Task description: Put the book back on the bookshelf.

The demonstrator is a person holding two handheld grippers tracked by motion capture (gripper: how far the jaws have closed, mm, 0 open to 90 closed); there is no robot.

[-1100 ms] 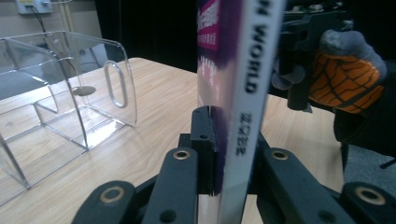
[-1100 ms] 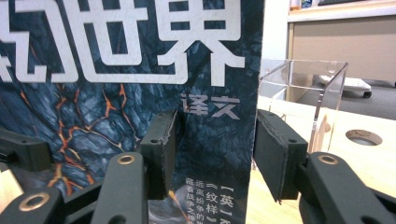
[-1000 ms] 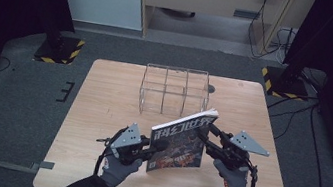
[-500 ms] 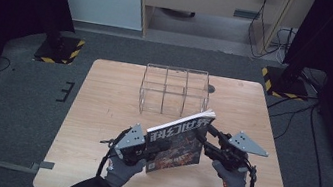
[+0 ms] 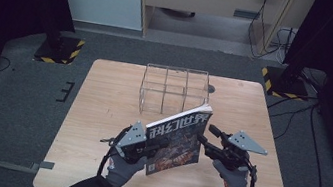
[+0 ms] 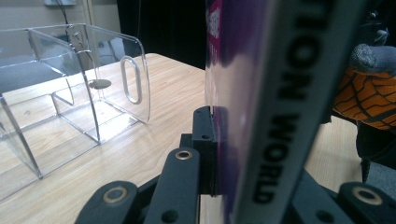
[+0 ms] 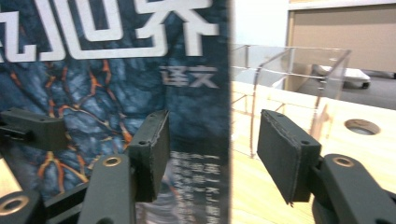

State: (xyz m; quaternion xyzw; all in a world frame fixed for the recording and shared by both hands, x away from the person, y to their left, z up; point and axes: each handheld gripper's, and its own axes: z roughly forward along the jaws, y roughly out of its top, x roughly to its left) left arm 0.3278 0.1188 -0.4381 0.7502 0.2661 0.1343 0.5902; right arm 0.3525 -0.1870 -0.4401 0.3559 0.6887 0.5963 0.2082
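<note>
Near the six o'clock edge of the table [image 5: 103,93], a magazine [image 5: 177,138] is held upright off the wood between two hand-held grippers. The left gripper [image 5: 148,146] is clamped on the magazine's spine side; in the left gripper view its jaws press tight against the spine, where the lettering WORLD runs down the edge [image 6: 280,116]. That firm hold seems meant to carry the whole weight so the other hand can let go. The right gripper [image 5: 205,140] sits at the magazine's three o'clock edge, and its jaws have just been opening: in the right gripper view the two pads [image 7: 152,151] stand apart on either side of the cover edge without pressing it, so this hand is probably releasing or re-gripping.

At twelve o'clock from the magazine stands a clear acrylic organiser [image 5: 174,90] with dividers, likely where the magazine is headed. The high view gives the layout and both gloved hands; the left gripper view adds the organiser's oval handle slot [image 6: 130,79], and the right gripper view the cover's cracked, lava-like artwork and a round hole [image 7: 362,126] in the tabletop
</note>
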